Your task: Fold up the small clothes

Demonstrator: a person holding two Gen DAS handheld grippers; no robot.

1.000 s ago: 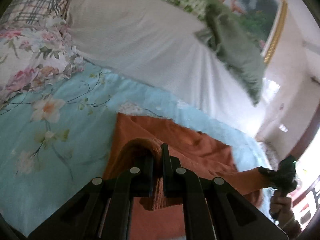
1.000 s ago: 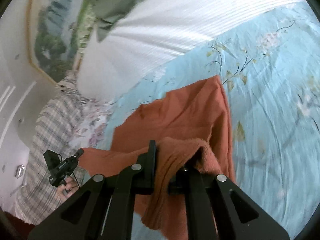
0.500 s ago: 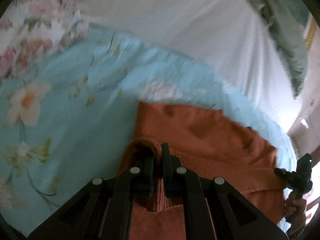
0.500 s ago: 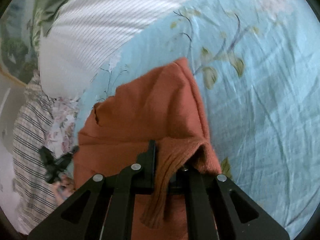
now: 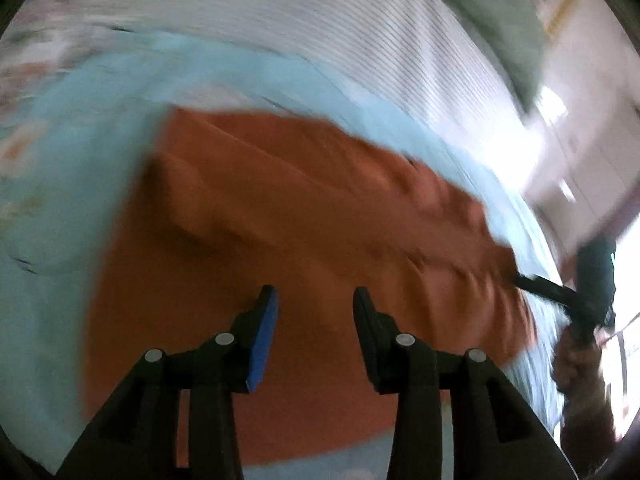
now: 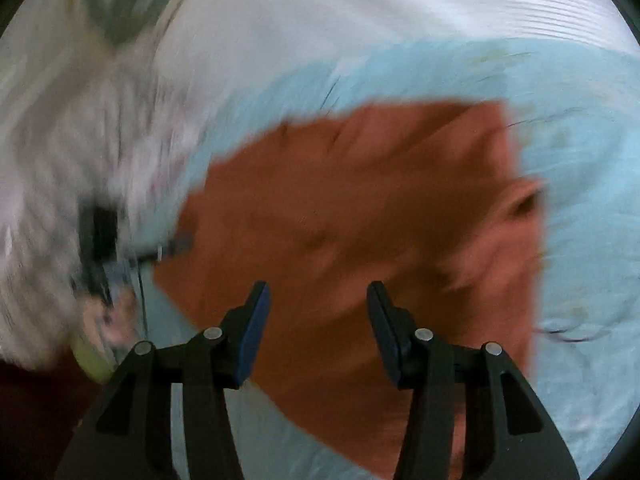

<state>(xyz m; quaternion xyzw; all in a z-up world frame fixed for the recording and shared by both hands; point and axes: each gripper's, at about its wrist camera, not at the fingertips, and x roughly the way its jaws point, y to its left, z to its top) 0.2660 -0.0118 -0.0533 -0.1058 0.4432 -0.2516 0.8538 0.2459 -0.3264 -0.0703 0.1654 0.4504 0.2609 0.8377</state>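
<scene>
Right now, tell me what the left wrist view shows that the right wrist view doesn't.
Left wrist only: the open left tool up close, with the right tool small at the garment's far end.
Right wrist only: the open right tool up close, plus a blurred plaid fabric.
Both: the orange garment lying released on the blue floral sheet, beside white bedding.

Both views are smeared by motion. The orange garment (image 5: 304, 240) has soft edges, so its folds and seams cannot be read, and its near edge runs behind the left claw (image 5: 314, 300). On the light blue bedsheet (image 6: 580, 240) the flower print is only faint streaks. In the right wrist view the left hand (image 6: 116, 320) is a pale blur
</scene>
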